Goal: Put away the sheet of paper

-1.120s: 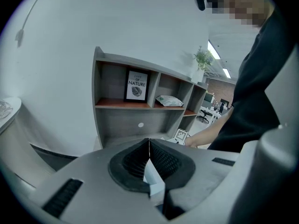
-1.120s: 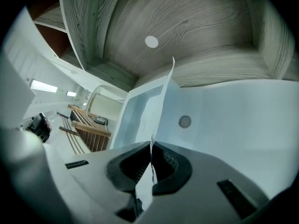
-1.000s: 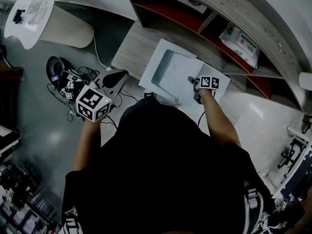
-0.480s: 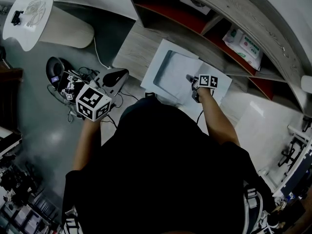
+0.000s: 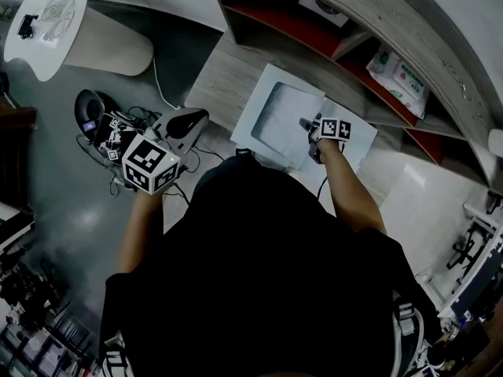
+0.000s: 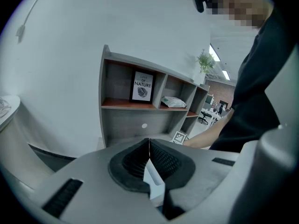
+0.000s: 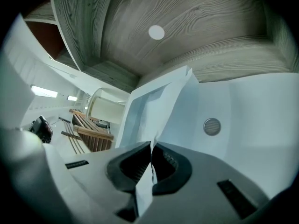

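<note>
The white sheet of paper [image 7: 161, 108] rises bent out of my right gripper [image 7: 152, 148], whose jaws are shut on its near edge. In the head view the right gripper [image 5: 308, 128] is over a white tray [image 5: 253, 93] on a low wooden ledge, and the sheet [image 5: 295, 112] lies over the tray's middle. The tray's floor [image 7: 252, 120] has a small round grille [image 7: 211, 126]. My left gripper [image 5: 189, 120] hangs off to the left above the floor. Its jaws [image 6: 149, 146] are shut with nothing between them.
A grey shelf unit [image 5: 314, 30] with red-brown boards stands right behind the tray. It holds a pack of wipes [image 5: 401, 73] and a framed print [image 6: 143, 86]. A round white table [image 5: 47, 22] and a tangle of cables [image 5: 110, 132] are on the floor at left.
The view has shifted slightly. Both grippers keep their places, and the right stays shut on the sheet over the tray.
</note>
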`<state>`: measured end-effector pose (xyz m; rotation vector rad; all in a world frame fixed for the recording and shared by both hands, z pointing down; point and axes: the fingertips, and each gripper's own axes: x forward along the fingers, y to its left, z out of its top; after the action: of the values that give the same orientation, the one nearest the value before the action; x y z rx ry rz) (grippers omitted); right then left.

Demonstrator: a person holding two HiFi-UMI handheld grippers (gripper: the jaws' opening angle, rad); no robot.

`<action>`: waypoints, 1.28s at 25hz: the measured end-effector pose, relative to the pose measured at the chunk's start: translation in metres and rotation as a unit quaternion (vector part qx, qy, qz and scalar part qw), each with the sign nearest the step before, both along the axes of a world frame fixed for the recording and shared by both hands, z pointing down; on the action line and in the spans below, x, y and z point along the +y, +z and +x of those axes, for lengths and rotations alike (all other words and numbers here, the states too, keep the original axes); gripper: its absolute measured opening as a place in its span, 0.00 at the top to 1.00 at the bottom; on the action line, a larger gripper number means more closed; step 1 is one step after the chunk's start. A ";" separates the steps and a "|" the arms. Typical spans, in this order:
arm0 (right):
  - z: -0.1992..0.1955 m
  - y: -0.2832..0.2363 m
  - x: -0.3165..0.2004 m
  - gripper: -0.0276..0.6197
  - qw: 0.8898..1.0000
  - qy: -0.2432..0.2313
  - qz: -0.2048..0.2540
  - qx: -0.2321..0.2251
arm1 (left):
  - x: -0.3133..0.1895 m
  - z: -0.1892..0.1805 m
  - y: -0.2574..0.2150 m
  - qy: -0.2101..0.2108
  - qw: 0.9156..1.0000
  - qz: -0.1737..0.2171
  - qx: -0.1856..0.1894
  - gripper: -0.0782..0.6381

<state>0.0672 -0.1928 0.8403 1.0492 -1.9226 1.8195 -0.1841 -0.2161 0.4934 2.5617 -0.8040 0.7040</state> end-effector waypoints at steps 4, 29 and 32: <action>-0.007 0.000 -0.006 0.94 1.000 -0.003 0.003 -0.002 | -0.002 -0.004 0.001 0.002 1.000 -0.003 -0.004 0.86; -0.041 0.003 -0.018 0.94 1.000 0.003 -0.004 -0.014 | -0.012 -0.019 0.008 0.016 1.000 -0.015 -0.002 0.86; -0.043 0.003 -0.018 0.94 1.000 0.009 -0.007 -0.017 | -0.012 -0.020 0.009 0.018 1.000 -0.015 -0.002 0.86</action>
<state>0.0242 -0.2112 0.8437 1.0413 -1.9227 1.8688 -0.2039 -0.2286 0.5027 2.5543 -0.7438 0.7261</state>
